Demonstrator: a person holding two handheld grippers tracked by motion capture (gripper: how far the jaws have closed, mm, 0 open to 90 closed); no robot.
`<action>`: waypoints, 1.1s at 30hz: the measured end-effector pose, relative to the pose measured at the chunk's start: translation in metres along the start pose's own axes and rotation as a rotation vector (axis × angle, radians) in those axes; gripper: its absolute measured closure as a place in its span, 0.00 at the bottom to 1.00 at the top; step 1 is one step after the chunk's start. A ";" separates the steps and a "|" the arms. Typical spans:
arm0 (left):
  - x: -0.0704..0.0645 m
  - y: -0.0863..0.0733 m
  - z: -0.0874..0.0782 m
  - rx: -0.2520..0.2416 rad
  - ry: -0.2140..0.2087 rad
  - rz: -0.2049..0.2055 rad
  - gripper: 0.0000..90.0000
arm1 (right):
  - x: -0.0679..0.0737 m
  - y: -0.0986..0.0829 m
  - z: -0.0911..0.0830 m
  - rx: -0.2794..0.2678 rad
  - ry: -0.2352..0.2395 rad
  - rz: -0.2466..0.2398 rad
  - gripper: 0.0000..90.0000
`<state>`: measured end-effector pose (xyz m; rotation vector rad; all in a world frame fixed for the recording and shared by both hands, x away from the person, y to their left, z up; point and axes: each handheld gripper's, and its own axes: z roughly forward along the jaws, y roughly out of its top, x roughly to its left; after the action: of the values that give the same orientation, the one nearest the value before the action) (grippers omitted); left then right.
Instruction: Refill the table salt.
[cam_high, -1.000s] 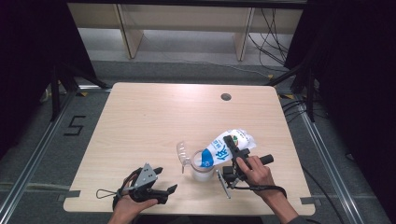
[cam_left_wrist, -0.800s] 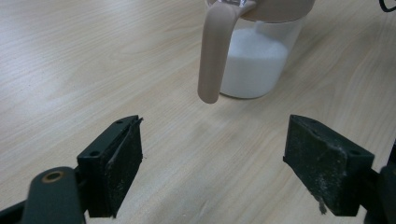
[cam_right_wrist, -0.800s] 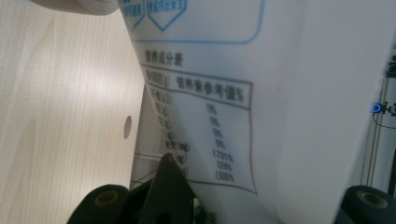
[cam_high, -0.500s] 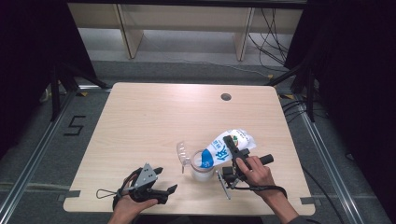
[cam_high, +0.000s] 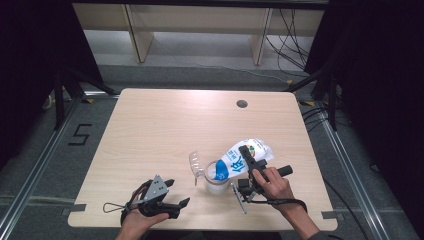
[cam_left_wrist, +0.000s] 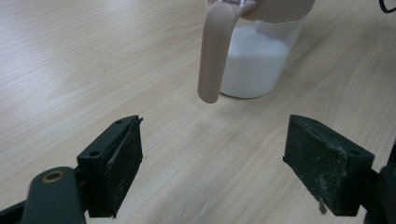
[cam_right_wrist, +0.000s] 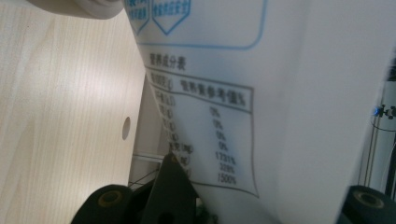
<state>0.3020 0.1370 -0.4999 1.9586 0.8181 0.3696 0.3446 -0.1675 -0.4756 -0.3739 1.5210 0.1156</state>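
A clear jar (cam_high: 216, 183) holding white powder (cam_left_wrist: 254, 65) stands on the table near the front, its clear lid (cam_high: 196, 164) flipped open to the left. A beige strap (cam_left_wrist: 215, 51) hangs from its beige rim. A white and blue bag (cam_high: 247, 150) lies tilted with its low end over the jar's mouth. My right gripper (cam_high: 246, 153) is shut on the bag, whose printed table (cam_right_wrist: 210, 121) sits close before the camera. My left gripper (cam_high: 178, 192) stands open near the front edge, left of the jar and apart from it, with bare wood between its jaws.
A thin metal rod (cam_high: 238, 196) lies on the table beside the right hand. A round cable hole (cam_high: 242, 104) sits at the far right of the tabletop (cam_high: 165, 125). Shelving (cam_high: 200, 20) stands behind the table.
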 end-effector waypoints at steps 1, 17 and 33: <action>0.000 0.000 0.000 -0.006 -0.002 0.000 0.21 | 0.002 0.000 -0.001 0.013 0.009 0.021 0.90; 0.001 0.000 0.000 -0.005 -0.002 0.014 0.21 | 0.002 0.000 0.000 0.001 0.000 0.046 0.92; 0.000 0.000 0.001 -0.005 -0.005 0.015 0.21 | -0.001 0.001 -0.001 0.002 0.003 0.009 0.94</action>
<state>0.3027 0.1365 -0.5003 1.9611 0.7994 0.3755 0.3430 -0.1671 -0.4751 -0.3657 1.5254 0.1203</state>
